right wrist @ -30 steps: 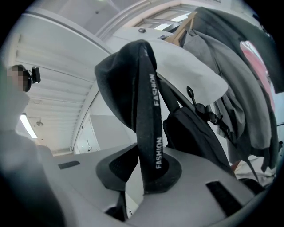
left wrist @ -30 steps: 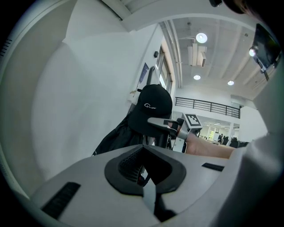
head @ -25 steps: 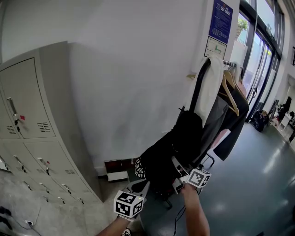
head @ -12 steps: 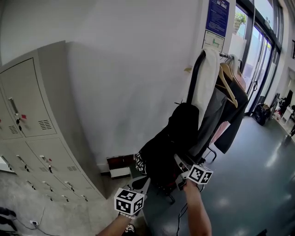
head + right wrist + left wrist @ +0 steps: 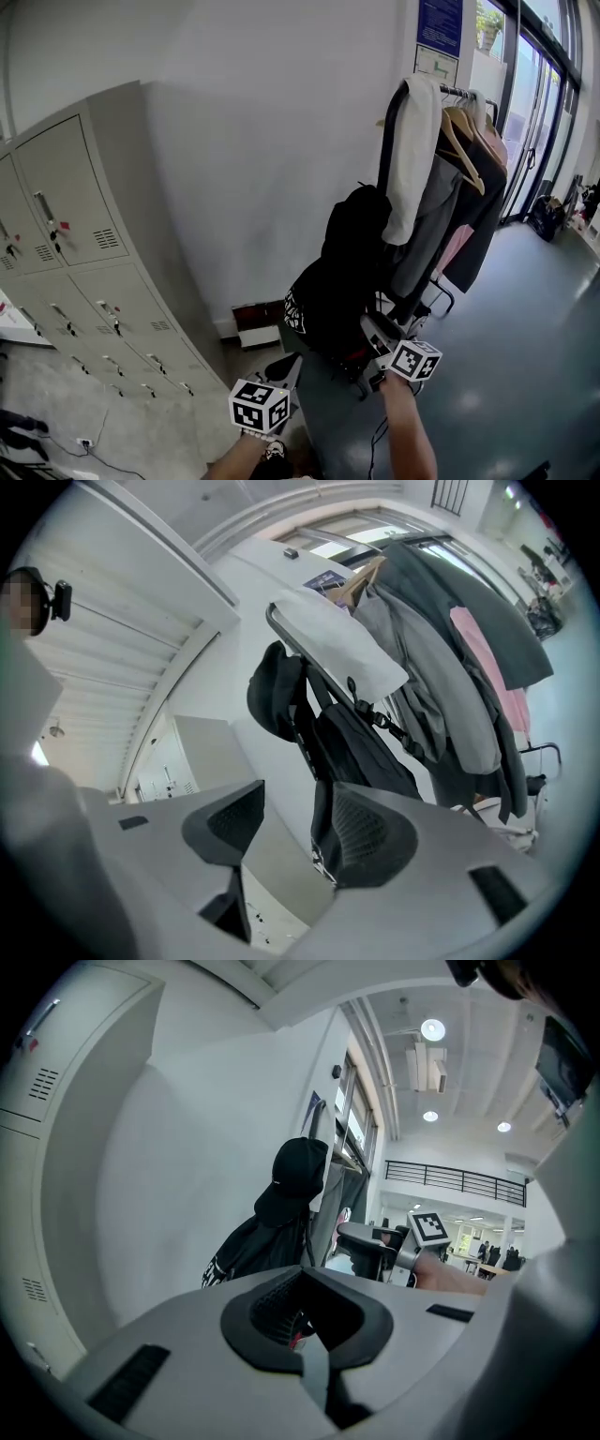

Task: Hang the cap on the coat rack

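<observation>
The black cap (image 5: 361, 204) hangs on the end post of the coat rack (image 5: 386, 141), above a black backpack (image 5: 323, 300). It also shows in the left gripper view, cap (image 5: 298, 1176), and in the right gripper view, cap (image 5: 272, 691), free of both grippers. My right gripper (image 5: 371, 330) sits low beside the backpack, below the cap. Its jaws stand open, right gripper (image 5: 286, 832), with nothing between the pads. My left gripper (image 5: 291, 367) is lower left of the rack. Seen in its own view, left gripper (image 5: 305, 1330), the jaw tips meet and hold nothing.
Grey lockers (image 5: 84, 244) line the left wall. A white cloth (image 5: 412, 150), grey and dark garments (image 5: 469, 197) on wooden hangers fill the rack. A low box (image 5: 258, 323) sits at the wall's foot. Glass doors (image 5: 534, 103) are at the far right.
My right gripper's jaws are wider apart than a second ago. Both grippers sit slightly lower and farther from the rack, and the head view has tipped, showing more of the lockers.
</observation>
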A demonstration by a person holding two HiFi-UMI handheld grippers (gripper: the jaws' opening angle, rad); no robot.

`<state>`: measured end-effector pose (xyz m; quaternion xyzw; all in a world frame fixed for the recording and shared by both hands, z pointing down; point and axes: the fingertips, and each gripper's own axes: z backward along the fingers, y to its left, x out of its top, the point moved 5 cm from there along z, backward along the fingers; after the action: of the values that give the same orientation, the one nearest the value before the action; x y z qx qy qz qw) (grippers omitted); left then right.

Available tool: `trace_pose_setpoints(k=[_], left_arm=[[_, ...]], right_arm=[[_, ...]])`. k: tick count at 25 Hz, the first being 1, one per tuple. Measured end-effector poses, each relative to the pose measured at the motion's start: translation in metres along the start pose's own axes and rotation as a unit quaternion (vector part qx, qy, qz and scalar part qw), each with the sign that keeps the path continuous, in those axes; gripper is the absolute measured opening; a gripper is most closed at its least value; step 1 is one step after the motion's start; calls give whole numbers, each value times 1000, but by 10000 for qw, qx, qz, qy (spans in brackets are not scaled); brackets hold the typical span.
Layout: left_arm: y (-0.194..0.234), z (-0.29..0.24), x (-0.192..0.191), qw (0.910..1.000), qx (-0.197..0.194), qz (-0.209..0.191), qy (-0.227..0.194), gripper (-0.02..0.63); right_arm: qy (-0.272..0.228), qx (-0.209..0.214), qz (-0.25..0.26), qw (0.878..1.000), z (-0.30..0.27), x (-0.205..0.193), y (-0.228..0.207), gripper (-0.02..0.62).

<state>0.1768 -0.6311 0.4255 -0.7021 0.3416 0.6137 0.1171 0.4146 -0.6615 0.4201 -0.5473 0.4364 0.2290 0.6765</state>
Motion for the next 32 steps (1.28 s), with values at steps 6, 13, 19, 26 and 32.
trace_pose_setpoints(k=[6,13,19,26,32], left_arm=[[-15,33,-27,9992,382,86,67,5],[-20,62,-56,9974,638,214,265,5],[-26,59,-64,9980,449,186,408,5],[-40,64,-62,9994,-92,72,337,5],[-62,69,-65,9982,-502,66,324,5]], right_arm=[[426,85,431,9981,43,-32,29,210],[872,-37,755,9933,94,-74,54,36],[757,-594,649,9932,148,-89,64,3],[511,-1218,743,9884,190,-91,84,2],[291,-1583,831,9835,230,-94,109,3]])
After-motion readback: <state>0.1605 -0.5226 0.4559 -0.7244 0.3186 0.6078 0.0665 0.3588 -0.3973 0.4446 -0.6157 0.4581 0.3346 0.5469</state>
